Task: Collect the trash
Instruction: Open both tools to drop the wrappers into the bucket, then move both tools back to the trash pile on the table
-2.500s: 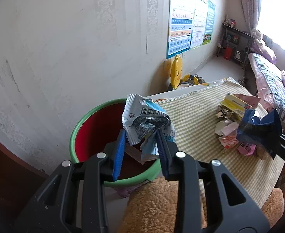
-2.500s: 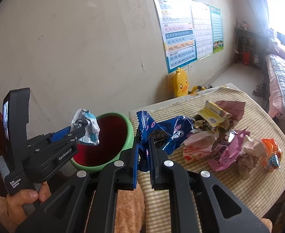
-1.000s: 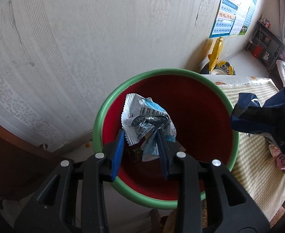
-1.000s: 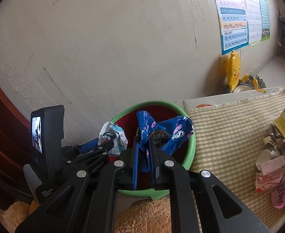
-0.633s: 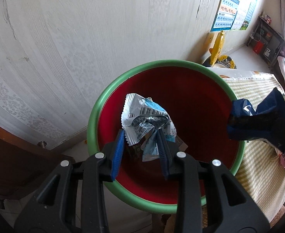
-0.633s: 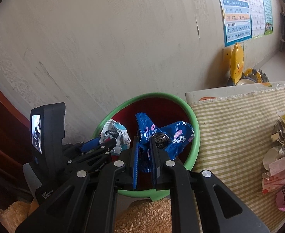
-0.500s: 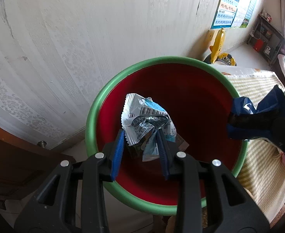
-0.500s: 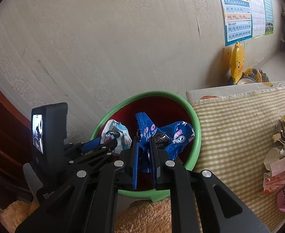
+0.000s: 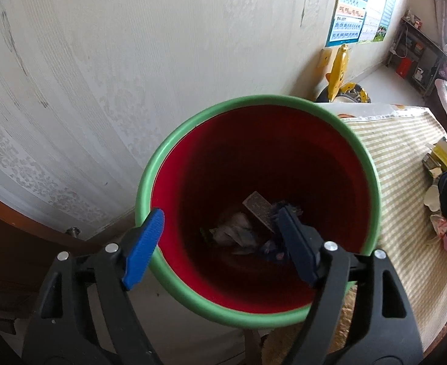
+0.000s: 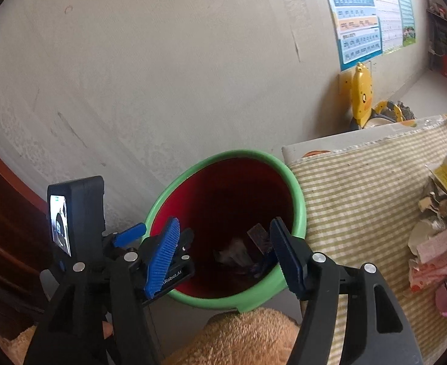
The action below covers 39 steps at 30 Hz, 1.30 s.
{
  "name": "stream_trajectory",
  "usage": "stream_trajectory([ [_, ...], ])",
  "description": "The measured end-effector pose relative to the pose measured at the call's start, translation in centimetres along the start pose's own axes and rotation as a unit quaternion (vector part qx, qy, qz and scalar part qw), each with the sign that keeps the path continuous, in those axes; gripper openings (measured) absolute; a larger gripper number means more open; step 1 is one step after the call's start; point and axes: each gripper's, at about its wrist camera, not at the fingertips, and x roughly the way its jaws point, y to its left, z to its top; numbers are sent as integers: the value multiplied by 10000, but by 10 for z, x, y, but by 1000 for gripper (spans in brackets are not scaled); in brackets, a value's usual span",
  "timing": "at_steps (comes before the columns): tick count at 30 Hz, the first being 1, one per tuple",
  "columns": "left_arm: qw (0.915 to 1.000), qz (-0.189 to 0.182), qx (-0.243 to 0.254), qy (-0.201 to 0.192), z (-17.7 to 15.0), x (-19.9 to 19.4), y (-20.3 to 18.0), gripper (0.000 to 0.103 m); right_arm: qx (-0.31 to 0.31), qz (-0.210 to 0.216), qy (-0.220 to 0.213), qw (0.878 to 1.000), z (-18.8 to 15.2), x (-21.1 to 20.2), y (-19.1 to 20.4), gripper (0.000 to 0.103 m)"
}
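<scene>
A red bin with a green rim [image 9: 174,140] [image 10: 296,194] stands beside the table. My left gripper [image 9: 220,243] is open and empty above the bin's mouth. My right gripper [image 10: 226,255] is open and empty over the bin too. The left gripper also shows in the right wrist view [image 10: 150,237], just left of my right one. Crumpled wrappers [image 9: 238,234] [image 10: 238,252] and a brown piece [image 9: 258,210] lie at the bin's bottom. More trash [image 10: 439,231] [image 9: 442,164] lies piled on the checked tablecloth to the right.
A pale wall [image 9: 132,60] stands close behind the bin. The checked tablecloth [image 10: 360,200] covers the table right of the bin. A yellow duck toy [image 10: 362,91] stands by the wall. A brown furry cushion [image 10: 247,337] lies below the bin. Dark wood furniture [image 10: 1,213] is at left.
Both grippers have opened. The silver-blue wrapper from the left and the dark blue wrapper from the right have dropped into the bin.
</scene>
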Motion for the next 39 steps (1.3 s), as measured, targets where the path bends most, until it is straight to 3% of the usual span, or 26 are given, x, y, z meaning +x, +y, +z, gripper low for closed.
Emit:
stream_trajectory([
  [13,9977,-112,379,-549,-8,-60,-44,78,214,-437,-421,9979,-20,-75,-18,61],
  [22,9919,-311,841,-905,-19,-97,-95,79,636,-992,-626,9911,-55,-123,-71,61],
  [29,9877,-500,1108,-985,-26,-111,-135,79,1087,-1308,-750,9826,-81,-150,-112,61],
  [39,9829,-402,1455,-1051,-35,-113,-174,79,1382,-1521,-858,9749,-95,-167,-143,61],
])
